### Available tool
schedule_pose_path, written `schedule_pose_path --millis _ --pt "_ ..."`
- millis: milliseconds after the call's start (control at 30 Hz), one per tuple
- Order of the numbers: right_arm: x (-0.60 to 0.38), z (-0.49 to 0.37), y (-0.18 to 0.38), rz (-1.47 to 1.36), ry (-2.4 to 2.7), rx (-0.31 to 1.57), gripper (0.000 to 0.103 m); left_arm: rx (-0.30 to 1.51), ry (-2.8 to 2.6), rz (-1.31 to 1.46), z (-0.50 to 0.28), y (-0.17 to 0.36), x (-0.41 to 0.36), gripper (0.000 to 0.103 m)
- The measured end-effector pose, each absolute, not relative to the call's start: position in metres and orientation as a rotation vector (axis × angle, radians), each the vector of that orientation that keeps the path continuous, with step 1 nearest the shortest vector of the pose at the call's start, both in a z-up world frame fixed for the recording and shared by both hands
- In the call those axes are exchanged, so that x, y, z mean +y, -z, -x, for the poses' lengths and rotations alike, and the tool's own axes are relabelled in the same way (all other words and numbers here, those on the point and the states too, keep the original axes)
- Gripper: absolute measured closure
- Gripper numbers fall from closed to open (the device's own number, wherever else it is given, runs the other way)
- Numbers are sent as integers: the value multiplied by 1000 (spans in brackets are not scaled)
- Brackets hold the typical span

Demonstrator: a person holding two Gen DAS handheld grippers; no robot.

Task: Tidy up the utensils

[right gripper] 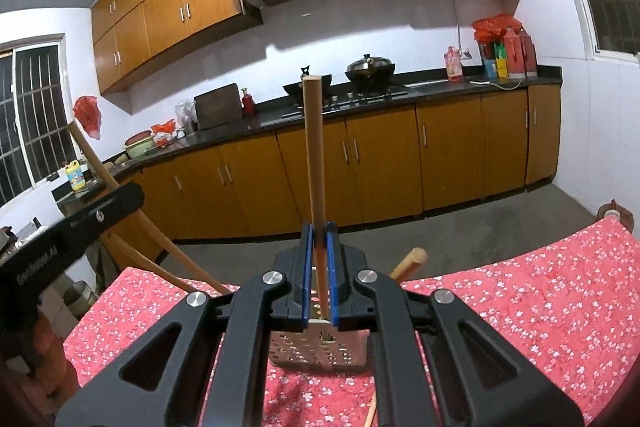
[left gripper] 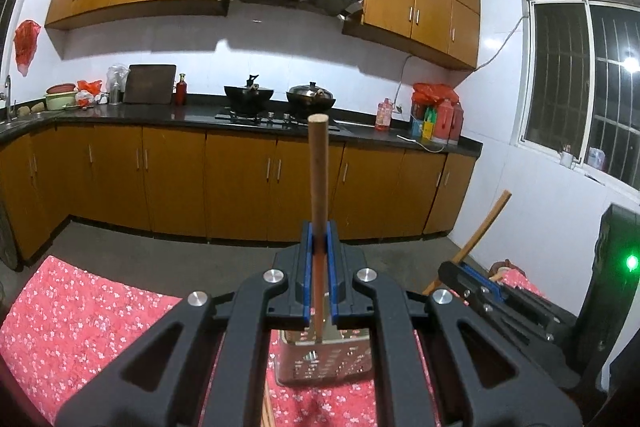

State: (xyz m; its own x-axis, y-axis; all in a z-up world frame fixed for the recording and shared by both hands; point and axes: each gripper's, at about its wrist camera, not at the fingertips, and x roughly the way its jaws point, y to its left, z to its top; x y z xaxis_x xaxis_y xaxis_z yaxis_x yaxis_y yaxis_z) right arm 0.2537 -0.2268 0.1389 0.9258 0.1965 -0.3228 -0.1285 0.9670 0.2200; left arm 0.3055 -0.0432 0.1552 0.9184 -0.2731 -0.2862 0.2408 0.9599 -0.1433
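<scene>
My left gripper (left gripper: 319,233) is shut on a wooden utensil handle (left gripper: 319,167) that stands upright; its lower end goes down into a perforated metal utensil holder (left gripper: 324,367) on the red floral tablecloth. My right gripper (right gripper: 319,233) is shut on another wooden handle (right gripper: 314,151), also upright, with its lower end in the same metal holder (right gripper: 316,349). The right gripper (left gripper: 480,279) with its handle shows at the right of the left wrist view. The left gripper (right gripper: 116,199) and its handle show at the left of the right wrist view. A third wooden handle (right gripper: 410,261) sticks out behind the holder.
The table is covered with a red floral cloth (left gripper: 92,311). Beyond it lies a grey floor and a kitchen counter (left gripper: 200,115) with two woks on a stove, bottles and bags. A dark device with a green light (left gripper: 624,259) stands at the right.
</scene>
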Motion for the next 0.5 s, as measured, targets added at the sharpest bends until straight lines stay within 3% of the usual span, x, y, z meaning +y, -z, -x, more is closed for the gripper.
schedule_pose_path --millis 500 --pt "-228 -261 -140 -202 -172 359 95 341 254 76 -331 -162 -54 96"
